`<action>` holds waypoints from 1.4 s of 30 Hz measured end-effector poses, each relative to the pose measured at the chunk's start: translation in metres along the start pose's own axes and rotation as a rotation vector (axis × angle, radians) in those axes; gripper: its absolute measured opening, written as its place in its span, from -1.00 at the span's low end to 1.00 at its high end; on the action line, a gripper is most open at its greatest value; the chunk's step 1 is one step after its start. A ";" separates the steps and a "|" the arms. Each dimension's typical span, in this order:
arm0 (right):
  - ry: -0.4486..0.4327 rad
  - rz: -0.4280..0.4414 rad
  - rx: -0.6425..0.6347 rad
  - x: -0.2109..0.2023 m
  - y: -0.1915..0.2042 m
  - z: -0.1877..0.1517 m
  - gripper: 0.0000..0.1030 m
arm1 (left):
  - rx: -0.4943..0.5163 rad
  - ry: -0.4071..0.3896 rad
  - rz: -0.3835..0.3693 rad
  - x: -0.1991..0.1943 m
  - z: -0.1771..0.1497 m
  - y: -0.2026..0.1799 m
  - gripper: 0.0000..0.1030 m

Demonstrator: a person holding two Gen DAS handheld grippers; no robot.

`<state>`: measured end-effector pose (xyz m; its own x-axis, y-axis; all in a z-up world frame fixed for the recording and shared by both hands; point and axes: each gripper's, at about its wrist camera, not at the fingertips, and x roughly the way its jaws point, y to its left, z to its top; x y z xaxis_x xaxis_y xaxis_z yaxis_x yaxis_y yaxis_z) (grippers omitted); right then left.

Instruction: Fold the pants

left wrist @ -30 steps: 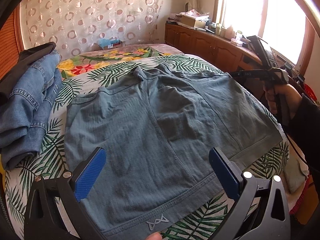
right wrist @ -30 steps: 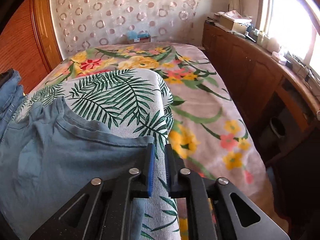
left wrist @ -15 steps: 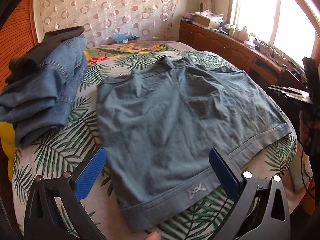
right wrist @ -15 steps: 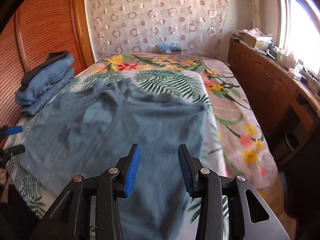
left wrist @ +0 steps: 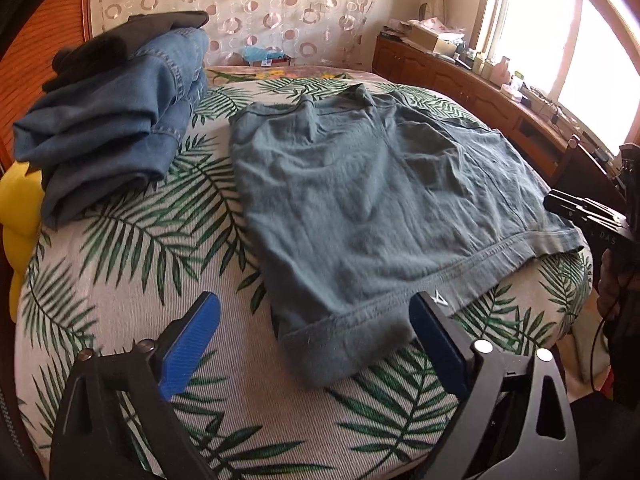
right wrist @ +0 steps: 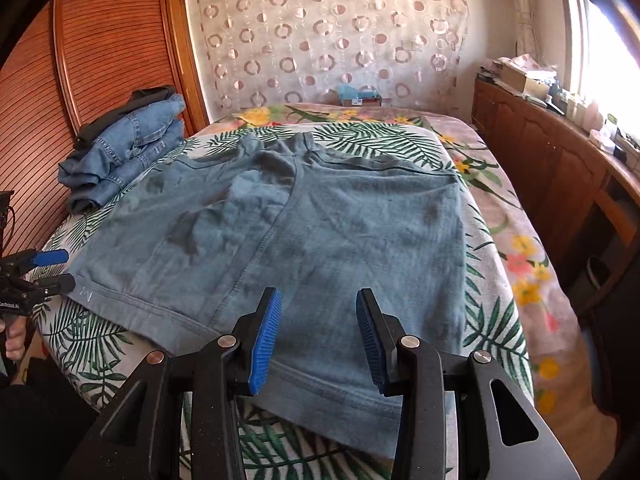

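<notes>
Left wrist view shows the left gripper (left wrist: pixel 316 344) with its blue pads spread wide over the near corner of the blue-grey pants (left wrist: pixel 372 196), nothing pinched between them; its jaws have just been closing a little from their widest. A second ago the pants filled the lower middle of this view with the waistband running under both pads. Now the garment sits toward 1 o'clock, only its near corner reaches the right-hand pad, and bare palm-leaf bedspread (left wrist: pixel 132 264) lies under the left-hand pad. The stack of folded jeans (left wrist: pixel 120 120), earlier at the 9 o'clock edge, has come in to 10 o'clock. The right gripper (left wrist: pixel 588 216) shows at the 3 o'clock edge, just beside the far end of the waistband.

Right wrist view has the right gripper (right wrist: pixel 318 334) parted about halfway above the pants (right wrist: pixel 320 232), holding nothing. A second ago its pads were nearly shut at the cloth's edge with mostly bedspread ahead; its jaws have just been opening, and the whole garment now lies flat on the bed (right wrist: pixel 520 264) in front of it, waistband nearest. At 9 o'clock the left gripper (right wrist: pixel 52 268) sits by the waistband's other corner.
</notes>
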<state>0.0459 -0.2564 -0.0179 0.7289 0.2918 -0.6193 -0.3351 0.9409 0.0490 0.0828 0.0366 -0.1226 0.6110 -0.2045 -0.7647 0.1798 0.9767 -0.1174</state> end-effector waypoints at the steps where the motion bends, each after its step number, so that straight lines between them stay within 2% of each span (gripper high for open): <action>1: 0.001 -0.003 -0.009 0.012 -0.003 0.006 -0.21 | -0.009 0.003 -0.010 -0.001 -0.003 0.001 0.75; 6: 0.003 0.005 -0.030 0.013 -0.001 0.002 -0.21 | -0.032 -0.013 -0.043 -0.009 -0.011 0.003 0.57; 10: 0.009 0.004 -0.051 0.012 0.002 0.000 -0.21 | -0.062 -0.021 -0.048 -0.015 -0.015 0.010 0.49; 16: 0.021 0.005 -0.069 0.014 0.005 -0.001 -0.20 | -0.080 -0.031 -0.047 -0.018 -0.016 0.015 0.09; 18: 0.022 0.005 -0.070 0.014 0.003 0.001 -0.11 | -0.071 -0.027 -0.048 -0.017 -0.017 0.012 -0.01; 22: 0.012 0.007 -0.075 0.014 0.005 0.003 0.01 | -0.044 -0.029 -0.029 -0.016 -0.018 0.007 -0.09; 26: 0.015 0.002 -0.078 0.018 0.008 0.001 0.08 | -0.032 -0.030 -0.036 -0.016 -0.019 0.006 -0.43; 29: 0.021 0.004 -0.067 0.020 0.006 0.000 0.10 | -0.019 -0.035 -0.031 -0.017 -0.017 0.003 -0.61; 32: 0.022 0.003 -0.055 0.021 0.004 -0.001 0.11 | -0.013 -0.044 -0.057 -0.020 -0.012 0.001 -0.76; 35: 0.021 0.001 -0.042 0.021 0.001 -0.001 0.12 | -0.017 -0.067 -0.086 -0.024 -0.001 -0.004 -0.81; 42: 0.016 -0.006 -0.016 0.020 -0.004 -0.004 0.13 | 0.068 -0.105 -0.120 -0.024 0.031 -0.035 -0.82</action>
<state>0.0594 -0.2551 -0.0332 0.7213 0.2830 -0.6322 -0.3403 0.9397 0.0323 0.0858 0.0057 -0.0804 0.6589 -0.3286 -0.6767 0.3060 0.9388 -0.1579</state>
